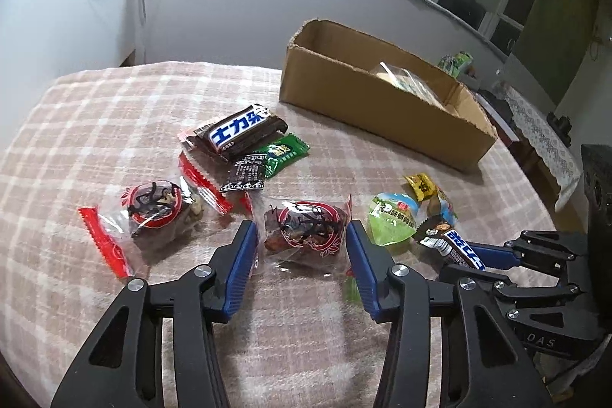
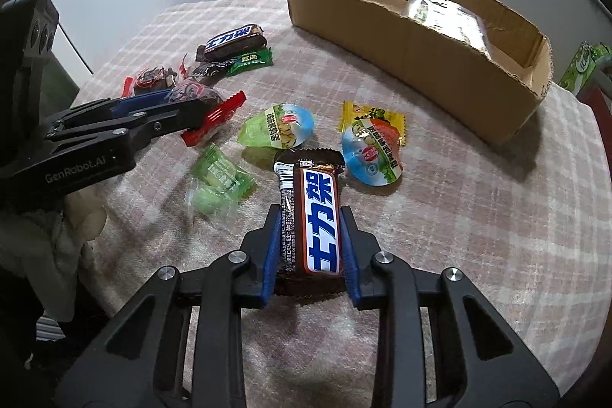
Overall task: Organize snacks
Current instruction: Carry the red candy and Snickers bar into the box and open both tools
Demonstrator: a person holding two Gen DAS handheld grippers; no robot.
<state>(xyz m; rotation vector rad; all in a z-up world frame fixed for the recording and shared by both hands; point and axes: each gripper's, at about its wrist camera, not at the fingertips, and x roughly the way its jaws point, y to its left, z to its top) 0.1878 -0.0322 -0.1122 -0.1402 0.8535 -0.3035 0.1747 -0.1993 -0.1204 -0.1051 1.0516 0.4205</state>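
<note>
My left gripper (image 1: 302,230) is open, its blue pads on either side of a clear red-edged date snack pack (image 1: 306,230) on the checked cloth; it also shows in the right wrist view (image 2: 199,109). My right gripper (image 2: 310,213) is shut on a brown Snickers bar (image 2: 310,217), which also shows in the left wrist view (image 1: 453,245). A cardboard box (image 1: 382,109) at the back holds a clear packet (image 2: 447,14). A second Snickers bar (image 1: 241,130), a second date pack (image 1: 157,213) and two jelly cups (image 2: 281,129) (image 2: 373,148) lie loose.
A green candy (image 1: 285,151) and a black wrapper (image 1: 246,173) lie by the far Snickers bar. A yellow candy (image 2: 373,113) and pale green candies (image 2: 220,184) lie near the jelly cups. The bed edge (image 2: 573,217) falls off to the right.
</note>
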